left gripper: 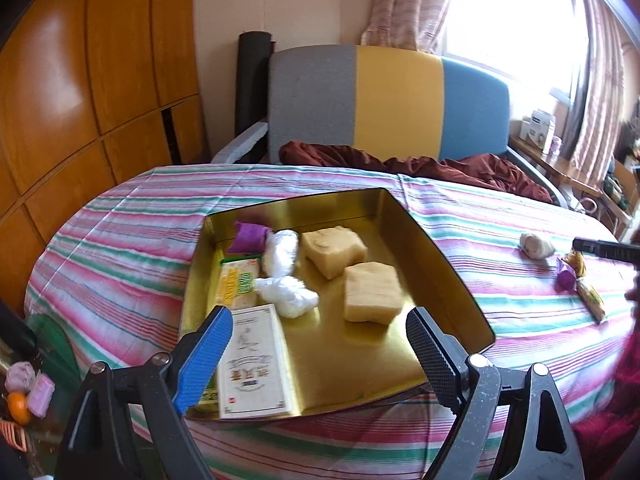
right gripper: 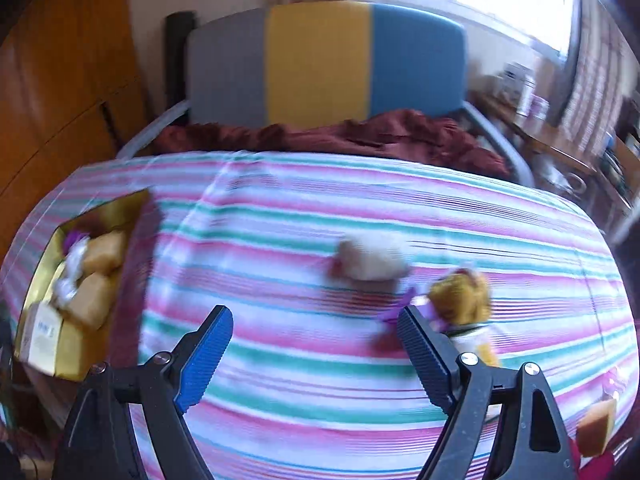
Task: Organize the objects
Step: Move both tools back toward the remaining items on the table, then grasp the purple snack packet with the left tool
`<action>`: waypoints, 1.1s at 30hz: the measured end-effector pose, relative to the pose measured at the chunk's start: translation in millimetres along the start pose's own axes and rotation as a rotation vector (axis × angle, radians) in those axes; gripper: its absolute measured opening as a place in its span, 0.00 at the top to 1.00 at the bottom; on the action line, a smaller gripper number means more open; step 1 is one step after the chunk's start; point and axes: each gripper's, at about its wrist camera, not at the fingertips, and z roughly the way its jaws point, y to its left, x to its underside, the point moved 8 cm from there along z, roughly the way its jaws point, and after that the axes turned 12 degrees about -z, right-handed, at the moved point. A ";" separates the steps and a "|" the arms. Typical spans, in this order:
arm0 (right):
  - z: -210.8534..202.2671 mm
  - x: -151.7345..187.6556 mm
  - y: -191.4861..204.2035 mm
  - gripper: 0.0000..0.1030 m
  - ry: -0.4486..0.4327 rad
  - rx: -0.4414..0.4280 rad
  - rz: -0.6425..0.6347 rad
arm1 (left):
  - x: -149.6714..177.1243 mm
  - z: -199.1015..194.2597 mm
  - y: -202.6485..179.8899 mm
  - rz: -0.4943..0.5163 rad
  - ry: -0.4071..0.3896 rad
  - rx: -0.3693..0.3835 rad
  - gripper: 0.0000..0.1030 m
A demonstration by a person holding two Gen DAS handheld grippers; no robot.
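Reaching with the empty, wide-open right gripper (right gripper: 316,350) for loose snacks (right gripper: 460,300) right of the tin (left gripper: 452,264) needed a centred approach; left gripper (left gripper: 320,344) hovered open over it.

Daylight from blown-out window (left gripper: 516,12) upper right; glare inside gold tin (left gripper: 360,208); right wrist view motion-blurred; fisheye bending, dark corners.

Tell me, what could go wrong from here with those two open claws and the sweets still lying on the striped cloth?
The gold tin sits close to the near edge of the table, under the open left gripper; a nudge might push it off. The right gripper is open above bare cloth, and its view is blurred, so a grab at the purple candy or the pale wrapped sweet might miss. The cloth could also bunch if a finger drags on it.
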 end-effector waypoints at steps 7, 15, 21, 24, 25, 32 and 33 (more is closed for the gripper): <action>15.5 32.2 -128.1 0.16 -0.005 0.132 0.355 | 3.1 7.6 -41.0 0.074 0.024 0.043 0.13; 20.2 80.4 -187.7 0.16 0.025 0.045 0.779 | 18.3 22.5 -111.3 0.178 0.102 0.152 0.13; 23.3 87.9 -187.8 0.16 0.047 0.013 0.831 | 36.1 29.2 -168.2 0.283 0.135 0.218 0.13; 22.3 90.0 -187.3 0.16 0.045 -0.005 0.845 | 44.0 37.0 -190.3 0.311 0.161 0.244 0.13; 23.1 90.4 -188.0 0.16 0.045 -0.009 0.849 | 46.0 40.1 -197.8 0.317 0.170 0.251 0.13; 22.8 92.5 -190.2 0.16 0.034 -0.046 0.889 | 56.1 62.4 -248.4 0.370 0.208 0.307 0.16; 23.0 92.3 -189.8 0.16 0.034 -0.054 0.892 | 57.5 65.9 -255.5 0.373 0.217 0.317 0.18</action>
